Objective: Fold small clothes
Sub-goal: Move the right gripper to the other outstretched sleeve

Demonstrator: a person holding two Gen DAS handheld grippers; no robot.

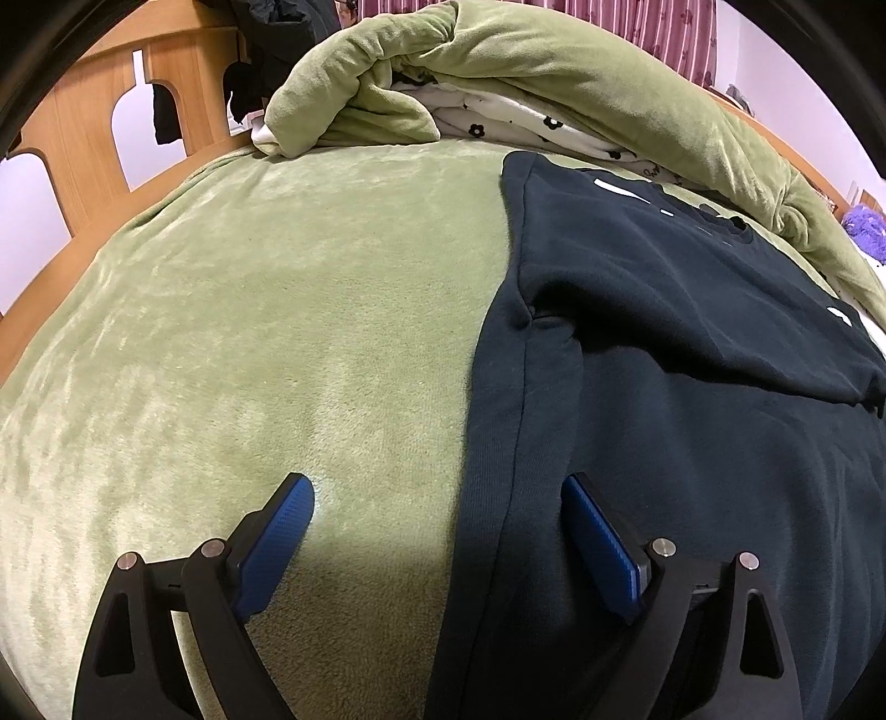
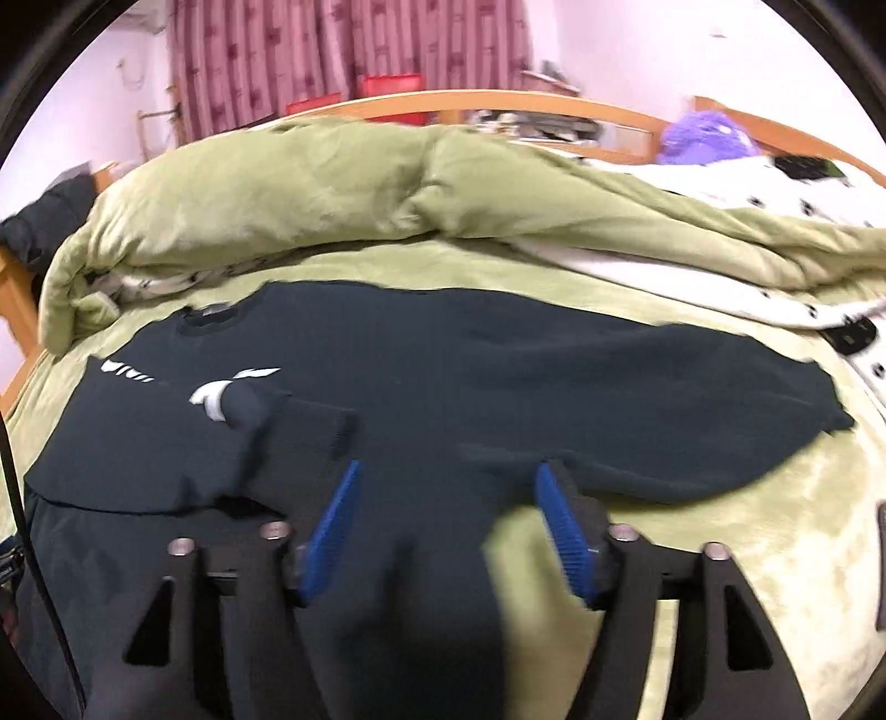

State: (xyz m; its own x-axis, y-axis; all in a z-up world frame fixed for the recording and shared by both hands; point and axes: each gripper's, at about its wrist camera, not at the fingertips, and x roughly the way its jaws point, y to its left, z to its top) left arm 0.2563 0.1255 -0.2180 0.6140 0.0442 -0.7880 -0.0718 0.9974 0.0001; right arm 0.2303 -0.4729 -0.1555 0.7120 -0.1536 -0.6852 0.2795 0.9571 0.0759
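Left gripper [image 1: 437, 493] spread wide, nothing between its blue pads [image 1: 277, 545]; one pad hovers over the green plush blanket [image 1: 266, 310], the other over the left edge of the dark sweatshirt [image 1: 664, 387]. Contact with the fabric cannot be told. Sweatshirt lies flat on the blanket, filling the right half of the left wrist view, one sleeve [image 1: 747, 310] folded across the body, white print showing near the neck. Behind it, a rolled green duvet [image 1: 498, 72] with white flowered lining, and a wooden bed frame [image 1: 83, 127] at far left. Right gripper [image 2: 446, 476], jaws likewise apart and empty, sits low over the sweatshirt's [image 2: 498, 376] near hem, its right-hand pad at the border between dark cloth and blanket [image 2: 747, 498]. Right wrist view is motion-blurred. There the folded sleeve cuff [image 2: 326, 432] lies just left of the gripper, the opposite sleeve [image 2: 747, 387] stretched out to the right. Pink curtains [image 2: 343, 50] and a purple plush toy [image 2: 703, 138] stand beyond the duvet [image 2: 332, 183].
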